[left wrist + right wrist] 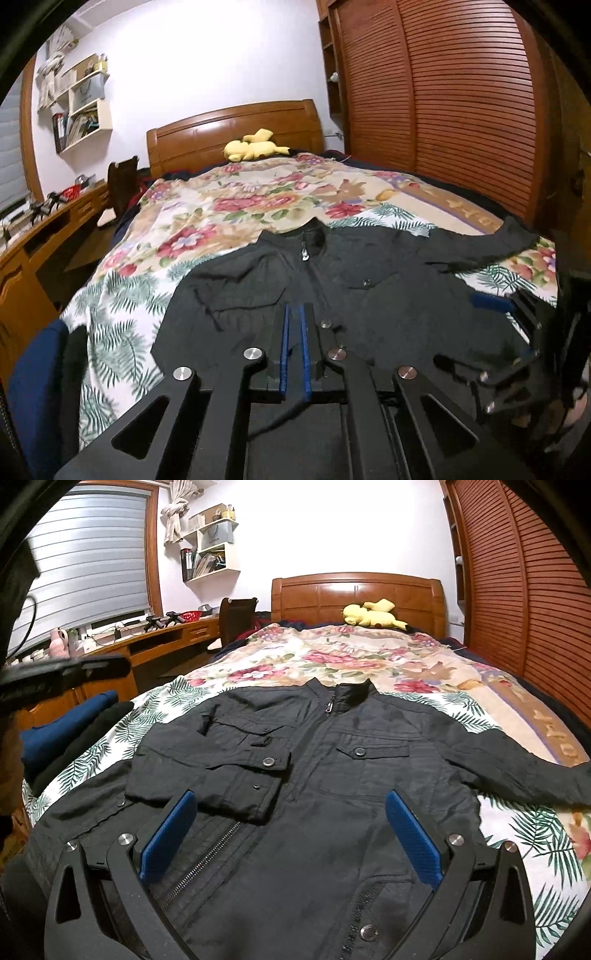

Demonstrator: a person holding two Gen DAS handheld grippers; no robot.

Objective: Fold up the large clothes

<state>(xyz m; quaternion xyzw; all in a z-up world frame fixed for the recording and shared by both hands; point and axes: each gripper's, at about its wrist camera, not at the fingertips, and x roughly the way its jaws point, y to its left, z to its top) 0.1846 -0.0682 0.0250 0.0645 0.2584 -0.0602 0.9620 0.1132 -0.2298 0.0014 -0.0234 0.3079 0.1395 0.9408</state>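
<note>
1. I see the black jacket (332, 775) lying front-up on the bed (369, 657), on the floral bedspread.
2. Its long axis runs from hem, nearest me, to collar, which points toward the wooden headboard (354, 594).
3. One sleeve is folded across the chest; the other stretches out sideways to the right.
4. My left hand-held gripper (294, 314) is clenched, nothing between its pads.
5. My right hand-held gripper (290, 805) is released, spread wide over the jacket.

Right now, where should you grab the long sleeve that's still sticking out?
Probably at the cuff end of the outstretched sleeve, coming in from the wardrobe side with the right gripper, whose fingers are open. It lies flat on the floral bedspread, so its edge is free, and the black jacket folds inward from there.
</note>
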